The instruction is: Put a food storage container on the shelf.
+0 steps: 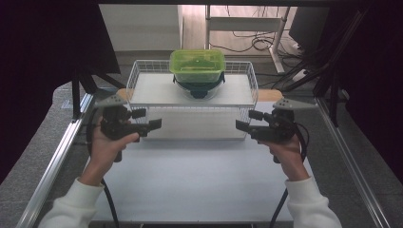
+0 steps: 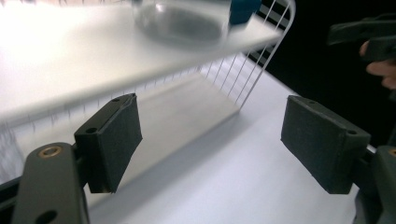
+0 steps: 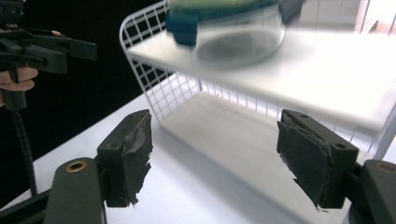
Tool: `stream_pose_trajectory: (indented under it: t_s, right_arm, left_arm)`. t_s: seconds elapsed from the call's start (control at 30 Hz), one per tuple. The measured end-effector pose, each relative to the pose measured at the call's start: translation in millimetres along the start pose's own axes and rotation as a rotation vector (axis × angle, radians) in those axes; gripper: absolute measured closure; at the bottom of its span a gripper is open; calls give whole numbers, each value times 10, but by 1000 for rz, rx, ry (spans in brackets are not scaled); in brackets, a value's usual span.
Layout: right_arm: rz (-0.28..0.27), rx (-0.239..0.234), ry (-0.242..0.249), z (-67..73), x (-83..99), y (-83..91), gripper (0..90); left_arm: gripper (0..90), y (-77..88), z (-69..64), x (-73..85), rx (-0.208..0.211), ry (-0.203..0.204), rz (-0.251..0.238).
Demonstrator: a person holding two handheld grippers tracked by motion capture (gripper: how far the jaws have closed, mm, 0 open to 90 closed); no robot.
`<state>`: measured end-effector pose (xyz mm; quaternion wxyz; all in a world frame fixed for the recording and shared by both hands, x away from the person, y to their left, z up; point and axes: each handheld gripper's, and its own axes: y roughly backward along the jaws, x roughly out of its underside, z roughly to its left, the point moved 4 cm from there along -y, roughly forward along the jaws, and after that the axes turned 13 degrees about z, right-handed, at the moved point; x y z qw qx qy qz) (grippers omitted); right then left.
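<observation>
The green-lidded container [image 1: 197,65] stands on top of a clear bowl [image 1: 198,87] with a dark blue rim. The stack is centred on the upper shelf of the white wire rack [image 1: 135,76], which stands at the far end of the desk [image 1: 199,180].

**Handling.** The container appears to be thin translucent plastic: probably light, moderately stiff and smooth-walled, so the pads may slip on it. What it contains cannot be read from these views, so treat its weight as unknown. The bowl beneath looks like rigid glass or hard plastic, in which case it is heavier, slick and liable to break if dropped. The two items are stacked but not visibly locked together, and lifting the upper one at an angle could drag or tip the lower.

**Grip points.** Take the container by its two short ends, just under the lid flange, one pair of tongs per end. For the bowl, grip at the blue rim tabs rather than on the curved wall.

**Position relative to the tongs.** The left tongs [image 1: 148,119] and right tongs [image 1: 247,120] hover over the desk in front of the rack, level with its lower tier, tips pointing inward toward each other. The stack lies above and beyond both, well apart from them, roughly midway between the two.

**Tong state.** Both pairs are spread wide, with nothing between the pads [image 2: 116,140].
</observation>
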<state>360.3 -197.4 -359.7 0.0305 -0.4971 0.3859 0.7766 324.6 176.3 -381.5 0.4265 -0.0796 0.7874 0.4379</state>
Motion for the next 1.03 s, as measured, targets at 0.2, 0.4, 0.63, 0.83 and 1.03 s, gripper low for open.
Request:
stream_pose_trajectory:
  t_s: [0.2, 0.4, 0.63, 0.83, 1.03]
  right_arm:
    - [59, 42, -11, -38, 508, -115, 252]
    - [124, 57, -73, -169, 945, -238, 251]
    - [194, 93, -93, -260, 1194, -358, 250]
    - [187, 106, -87, -257, 1209, -358, 251]
    - [168, 150, -87, -295, 1236, -316, 217]
  left_arm:
    - [203, -245, -20, 520, -30, 8, 82]
    - [205, -474, 63, 840, -58, 21, 145]
    - [201, -600, 139, 971, -45, 55, 184]
    - [202, -657, 170, 977, -46, 60, 196]
    - [194, -663, 211, 994, -42, 68, 191]
